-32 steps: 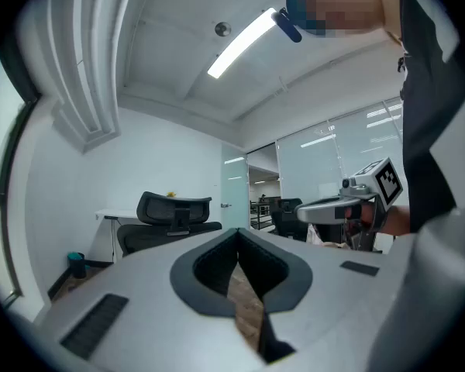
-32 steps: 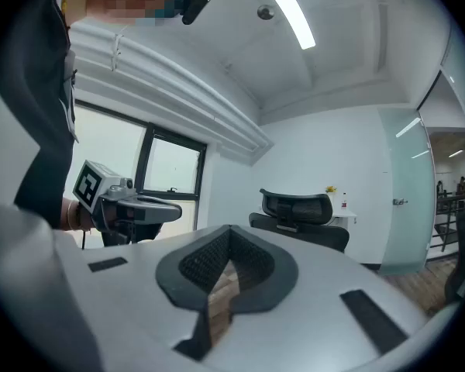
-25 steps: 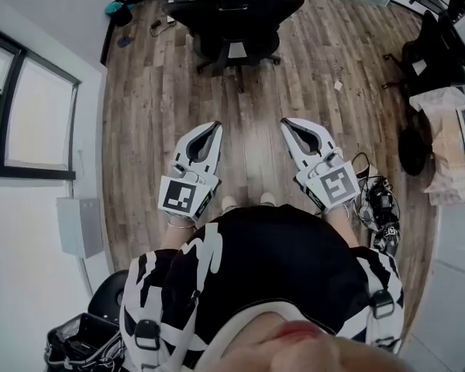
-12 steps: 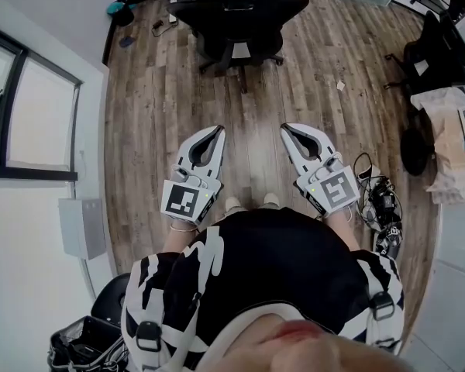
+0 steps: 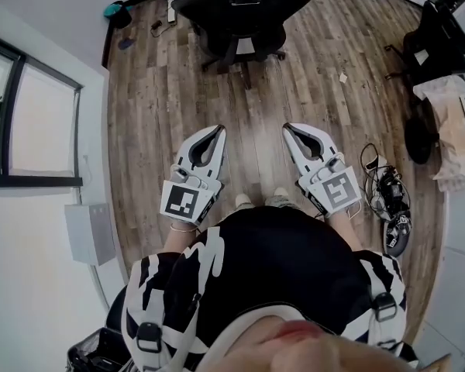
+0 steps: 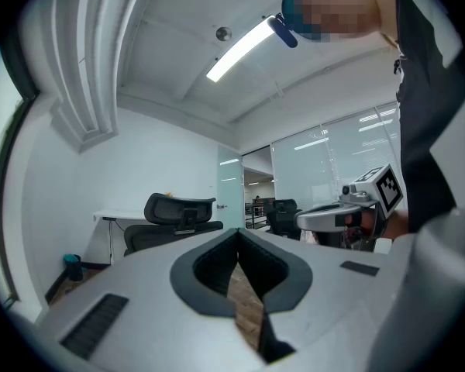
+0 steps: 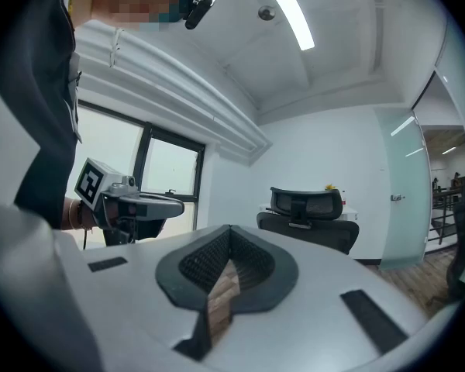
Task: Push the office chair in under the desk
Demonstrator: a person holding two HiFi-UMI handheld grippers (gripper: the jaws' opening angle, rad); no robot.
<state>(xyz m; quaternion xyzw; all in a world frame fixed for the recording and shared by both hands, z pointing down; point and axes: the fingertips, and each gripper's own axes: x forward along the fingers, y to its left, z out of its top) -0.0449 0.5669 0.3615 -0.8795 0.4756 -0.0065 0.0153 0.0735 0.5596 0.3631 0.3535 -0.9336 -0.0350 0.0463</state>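
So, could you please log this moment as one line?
phase: pre-contact | left gripper: shut, empty | right gripper: shut, empty | office chair: ahead, untouched

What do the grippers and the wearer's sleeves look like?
Both alike: left gripper and right gripper are white tapered shells with dark grey jaw linings; each carries a black-and-white marker cube. Sleeves are black with white patches.

Black office chair (image 5: pixel 240 14), upright on wood floor, apparently facing the white desk (image 7: pixel 372 214).

An office: a black office chair (image 5: pixel 244 6) by a white tabletop (image 6: pixel 116 215), glass partitions (image 6: pixel 325 169), ceiling strip light (image 6: pixel 236 51).
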